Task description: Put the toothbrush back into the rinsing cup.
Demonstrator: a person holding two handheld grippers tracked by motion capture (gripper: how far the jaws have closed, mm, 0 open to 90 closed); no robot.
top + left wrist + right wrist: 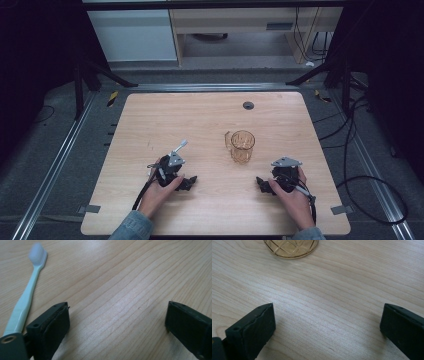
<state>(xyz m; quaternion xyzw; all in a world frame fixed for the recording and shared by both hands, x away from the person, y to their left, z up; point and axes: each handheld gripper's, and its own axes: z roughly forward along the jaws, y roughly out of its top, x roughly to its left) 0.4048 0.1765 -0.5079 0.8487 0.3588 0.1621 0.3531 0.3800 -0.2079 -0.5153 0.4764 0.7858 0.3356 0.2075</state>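
A: We have the toothbrush [179, 148] lying flat on the table [150, 115], just beyond our left gripper [191, 182]. Its long axis runs on a diagonal, with the bristle head pointing to about one o'clock in the high view and the handle end coming back toward seven o'clock, under the grey plate of that gripper.

B: In the left gripper view we see the toothbrush [25, 297] off at ten o'clock, outside the left-hand jaw, its white head farthest from us. Our left gripper [117, 320] stands wide open with bare wood between the jaws; it holds nothing.

A: Our left hand [159, 192] rests low on the table, the jaws aimed toward three o'clock. Our right hand [292, 192] mirrors it, its right gripper [261, 185] aimed toward nine o'clock.

B: Our right gripper [328, 320] is also wide open and empty. The amber glass mug [242, 146] stands upright at about eleven o'clock from it, apart from both of us.
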